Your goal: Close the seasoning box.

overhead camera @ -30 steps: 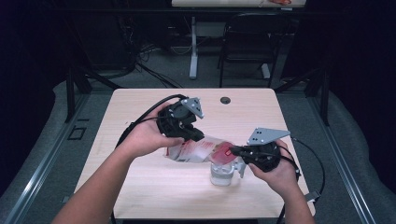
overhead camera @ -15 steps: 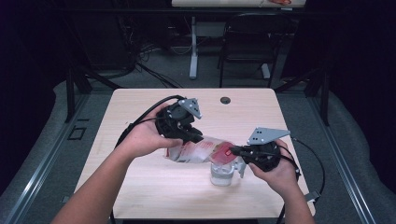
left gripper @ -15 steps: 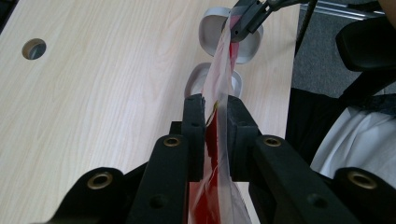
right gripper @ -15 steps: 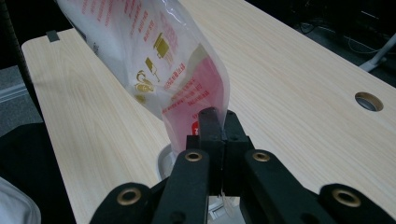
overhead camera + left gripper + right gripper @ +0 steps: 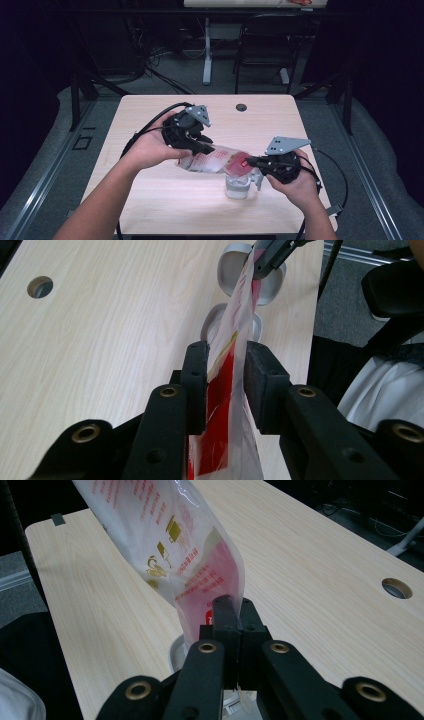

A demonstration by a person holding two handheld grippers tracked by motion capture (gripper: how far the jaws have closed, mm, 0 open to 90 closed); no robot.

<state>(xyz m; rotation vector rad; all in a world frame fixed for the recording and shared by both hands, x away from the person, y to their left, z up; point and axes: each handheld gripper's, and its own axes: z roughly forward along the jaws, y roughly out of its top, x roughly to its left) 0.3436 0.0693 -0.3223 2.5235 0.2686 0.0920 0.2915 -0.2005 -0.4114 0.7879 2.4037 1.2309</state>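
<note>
A see-through plastic bag [image 5: 216, 161] with red print hangs stretched over the right half of the pale wooden table [image 5: 150, 200], above a small clear container [image 5: 237, 186] that stands near the front edge. The right claw [image 5: 254, 162] is pinched tight on one end of the bag. The left claw [image 5: 205, 148] has just been opening; its pads [image 5: 264, 385] stand narrowly apart with the bag between them, one pad still touching the film. The table's left half and far side lie bare but for a round cable hole [image 5: 241, 107]. Beyond the table are grey floor, a chair [image 5: 265, 50] and a dark room. What the container holds cannot be told.
</note>
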